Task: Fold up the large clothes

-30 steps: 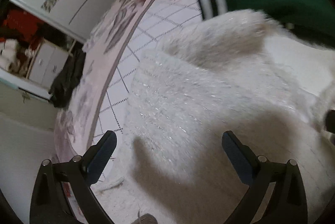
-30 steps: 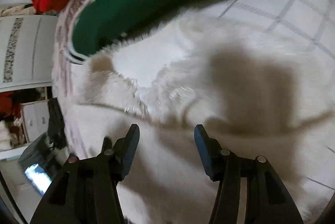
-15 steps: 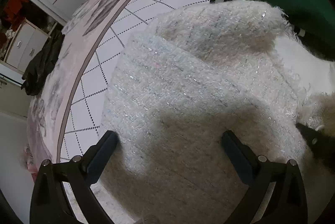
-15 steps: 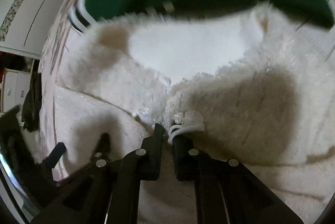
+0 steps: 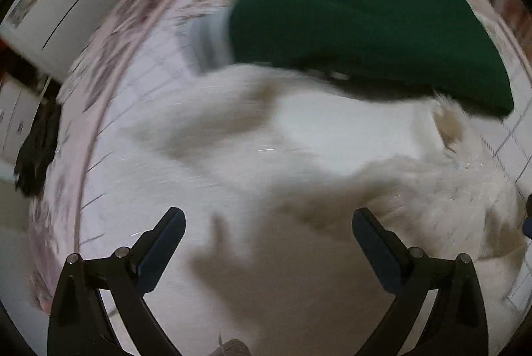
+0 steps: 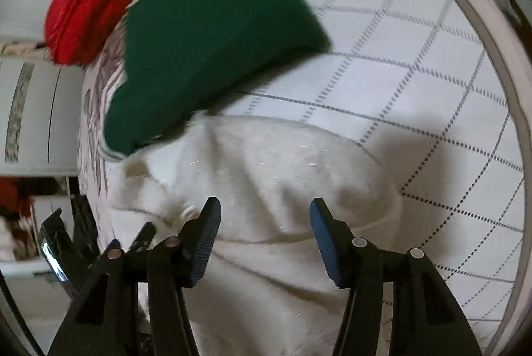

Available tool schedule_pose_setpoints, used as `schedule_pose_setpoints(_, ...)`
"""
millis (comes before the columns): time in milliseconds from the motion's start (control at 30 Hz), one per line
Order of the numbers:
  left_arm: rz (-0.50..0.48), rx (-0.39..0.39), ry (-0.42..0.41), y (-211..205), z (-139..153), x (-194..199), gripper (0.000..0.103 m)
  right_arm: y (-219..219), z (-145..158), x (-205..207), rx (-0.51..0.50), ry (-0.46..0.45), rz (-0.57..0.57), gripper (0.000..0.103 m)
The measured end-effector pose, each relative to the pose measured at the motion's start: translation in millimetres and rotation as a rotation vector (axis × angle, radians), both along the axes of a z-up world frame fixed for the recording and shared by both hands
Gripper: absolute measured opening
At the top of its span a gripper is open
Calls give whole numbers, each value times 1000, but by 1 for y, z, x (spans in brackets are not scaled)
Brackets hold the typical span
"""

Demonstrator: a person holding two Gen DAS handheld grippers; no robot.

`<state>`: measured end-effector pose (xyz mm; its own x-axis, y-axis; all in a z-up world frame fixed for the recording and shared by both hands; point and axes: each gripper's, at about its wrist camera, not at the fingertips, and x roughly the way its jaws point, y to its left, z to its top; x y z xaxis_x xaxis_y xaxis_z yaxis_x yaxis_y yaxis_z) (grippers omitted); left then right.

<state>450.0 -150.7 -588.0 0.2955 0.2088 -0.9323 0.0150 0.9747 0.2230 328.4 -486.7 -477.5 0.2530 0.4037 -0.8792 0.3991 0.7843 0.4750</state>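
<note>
Both claws, left gripper point(image 5: 267, 228) and right gripper point(image 6: 264, 223), gape wide, empty; white fuzzy garment point(image 6: 282, 189) lies directly beneath, right nearer its folded edge.

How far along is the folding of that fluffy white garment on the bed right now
Partly done. The white fuzzy garment lies bunched on the bedspread, one flap turned over itself, but lumpy rather than a neat rectangle. Nothing is in hand: the left gripper and right gripper both hover open above it. Left: squaring and finishing the fold. The green garment and red one behind look already folded.
</note>
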Motion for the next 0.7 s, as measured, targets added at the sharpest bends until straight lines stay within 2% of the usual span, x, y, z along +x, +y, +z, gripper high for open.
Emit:
schedule_pose_setpoints(33, -27, 33, 24, -11, -12, 5, 103, -7, -4, -2, 28, 6, 4, 53)
schedule_pose_setpoints(67, -47, 83, 45, -20, -25, 9, 103, -2, -12, 4, 48, 14, 17, 42)
schedule_pose_setpoints(100, -50, 100, 52, -22, -32, 12, 103, -1, -16, 7, 70, 21, 51, 39)
schedule_pose_setpoints(133, -43, 93, 55, -19, -35, 13, 103, 1, -26, 12, 95, 39, 120, 36)
schedule_pose_setpoints(167, -30, 72, 53, -16, -36, 14, 103, 15, -40, 24, 108, 63, 176, 25)
schedule_pose_setpoints(200, -24, 63, 49, -13, -36, 13, 103, 23, -50, 28, 101, 81, 200, 20)
schedule_pose_setpoints(233, -23, 62, 47, -12, -37, 11, 103, 29, -62, 31, 56, 103, 223, 11)
schedule_pose_setpoints(267, -23, 70, 51, -11, -38, 10, 103, 28, -69, 33, -41, 123, 236, 0)
schedule_pose_setpoints(367, -12, 65, 48, -6, -41, 7, 103, 15, -69, 34, -57, 97, 171, 0)
schedule_pose_setpoints(467, 1, 48, 61, -2, -41, 8, 103, 10, -53, 33, -192, 66, 121, 0)
schedule_pose_setpoints(567, -4, 51, 64, -1, -40, 10, 103, 1, -57, 33, -159, 91, 77, 0)
schedule_pose_setpoints(667, 3, 64, 54, -2, -30, 7, 103, 3, -48, 34, -124, 106, 121, 1)
schedule_pose_setpoints(700, 10, 55, 38, -2, -22, 4, 103, 0, -41, 31, -95, 112, 126, 11)
